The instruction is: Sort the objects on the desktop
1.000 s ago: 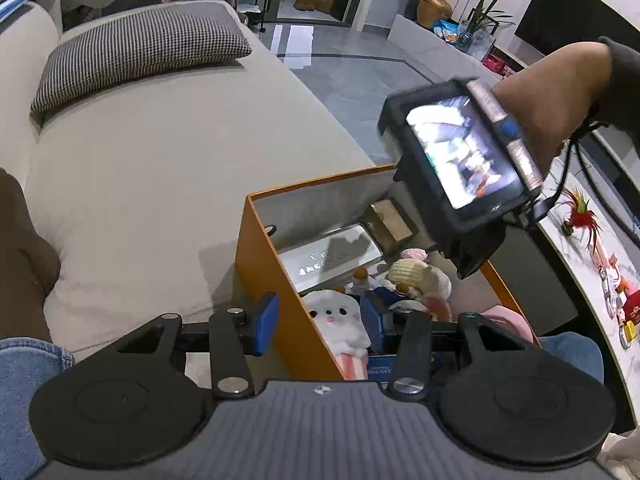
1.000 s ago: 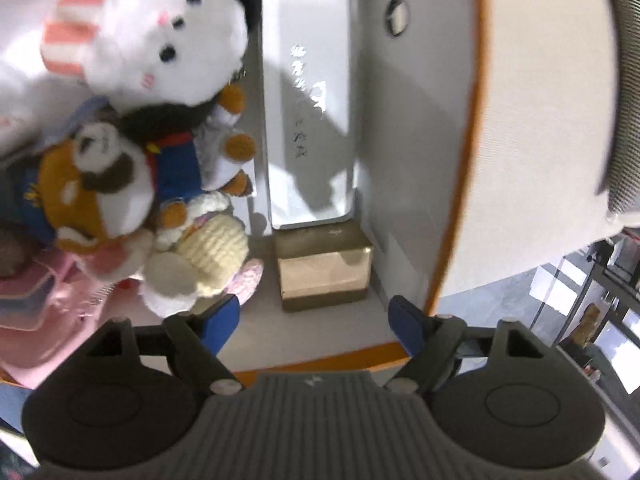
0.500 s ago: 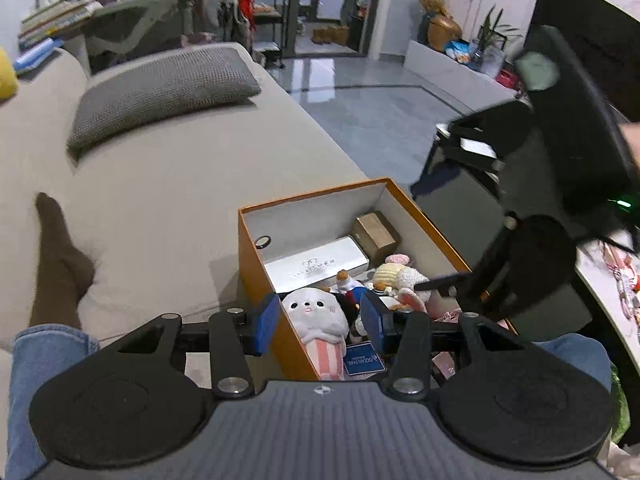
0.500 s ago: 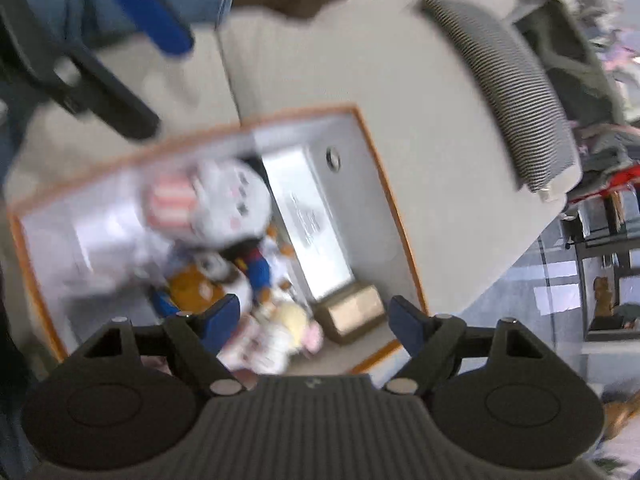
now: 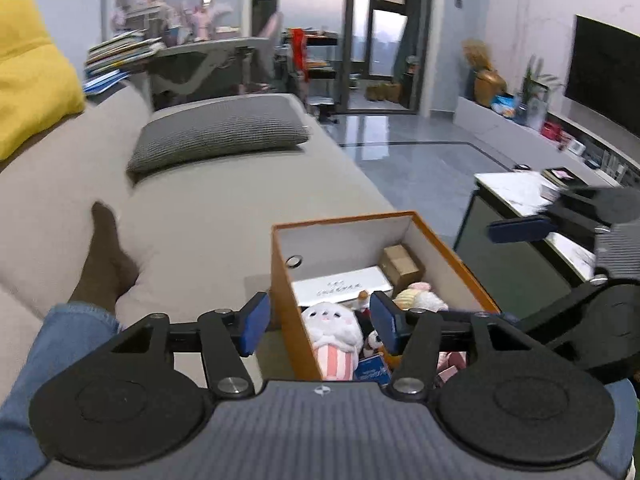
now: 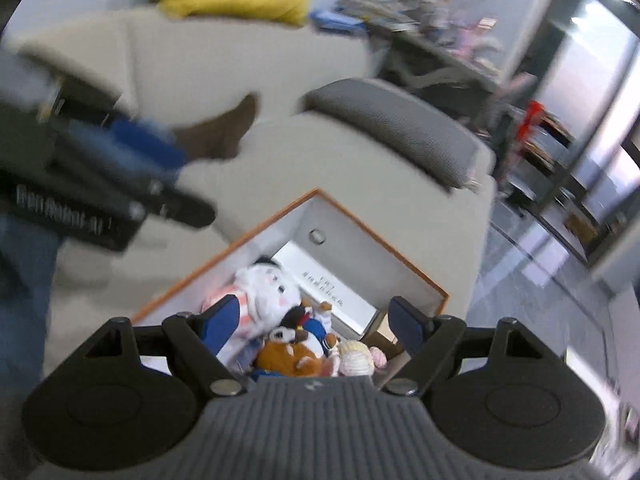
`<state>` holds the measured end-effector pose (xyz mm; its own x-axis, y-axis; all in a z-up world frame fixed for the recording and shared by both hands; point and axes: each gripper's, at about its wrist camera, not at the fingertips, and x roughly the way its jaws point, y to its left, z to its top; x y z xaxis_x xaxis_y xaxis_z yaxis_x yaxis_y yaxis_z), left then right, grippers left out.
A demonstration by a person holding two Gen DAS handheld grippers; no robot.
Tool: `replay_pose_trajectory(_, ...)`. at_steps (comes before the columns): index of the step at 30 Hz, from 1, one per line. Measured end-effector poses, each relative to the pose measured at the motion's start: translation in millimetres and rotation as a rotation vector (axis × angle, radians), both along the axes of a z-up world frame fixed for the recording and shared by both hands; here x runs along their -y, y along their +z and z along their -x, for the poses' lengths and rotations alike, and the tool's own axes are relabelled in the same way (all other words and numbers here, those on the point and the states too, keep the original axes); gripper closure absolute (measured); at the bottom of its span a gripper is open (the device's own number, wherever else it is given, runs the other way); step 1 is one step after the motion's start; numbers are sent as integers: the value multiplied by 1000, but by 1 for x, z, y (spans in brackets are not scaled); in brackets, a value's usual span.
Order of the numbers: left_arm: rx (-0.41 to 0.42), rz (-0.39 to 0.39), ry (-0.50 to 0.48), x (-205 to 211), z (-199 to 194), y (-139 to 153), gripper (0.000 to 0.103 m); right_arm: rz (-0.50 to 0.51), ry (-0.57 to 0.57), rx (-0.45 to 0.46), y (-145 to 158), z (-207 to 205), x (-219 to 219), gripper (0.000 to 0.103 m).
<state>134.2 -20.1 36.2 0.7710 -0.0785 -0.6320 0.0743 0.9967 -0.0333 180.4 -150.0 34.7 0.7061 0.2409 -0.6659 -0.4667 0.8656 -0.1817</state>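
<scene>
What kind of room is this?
Most likely a living room in a home. There's a big beige sofa with a grey cushion, a dark TV on the wall, and a box of plush toys.

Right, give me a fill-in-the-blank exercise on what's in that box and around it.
1. The box holding the plush toys has walls that are ____ on the outside.
2. The white bunny plush wears a body striped pink and ____.
3. The box sits on a beige ____.
4. The cushion at the sofa's far end is ____ in colour.

Missing words: orange; white; sofa; grey
</scene>
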Motion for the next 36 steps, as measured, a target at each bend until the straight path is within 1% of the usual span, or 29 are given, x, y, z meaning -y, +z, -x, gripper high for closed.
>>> replay_pose_trajectory(2,0,2,29,0,5,-5,33,-68,-77,15,-2,7,2,18)
replay_pose_trajectory(4,2,1,41,1,12,-11,31,-106,-143,34,-4,14,3,17)
replay_pose_trajectory(7,-2,36,69,-2,19,-17,26,-151,-249,68,-8,28,2,16)
replay_pose_trajectory(9,-5,53,77,-3,22,-22,22,-175,-311,74,-13,35,2,16)
replay_pose_trajectory(12,-15,39,78,-2,27,-29,20,-239,-383,62,-25,44,5,14)
replay_pose_trajectory(13,-17,34,75,-1,29,-33,20,-254,-397,76,-30,47,5,14)
replay_pose_trajectory(15,-25,30,75,0,32,-39,20,-269,-434,65,-40,51,7,14)
replay_pose_trajectory(17,-41,28,84,1,34,-46,20,-283,-459,60,-49,54,7,14)
replay_pose_trajectory(20,-83,6,94,3,33,-57,14,-301,-490,48,-61,56,8,13)
replay_pose_trajectory(24,-119,-17,107,5,30,-68,14,-315,-498,35,-72,57,9,13)
replay_pose_trajectory(28,-152,-19,121,5,27,-77,14,-302,-497,25,-84,59,7,12)
replay_pose_trajectory(36,-192,-38,131,5,23,-87,14,-303,-488,-11,-99,56,9,12)
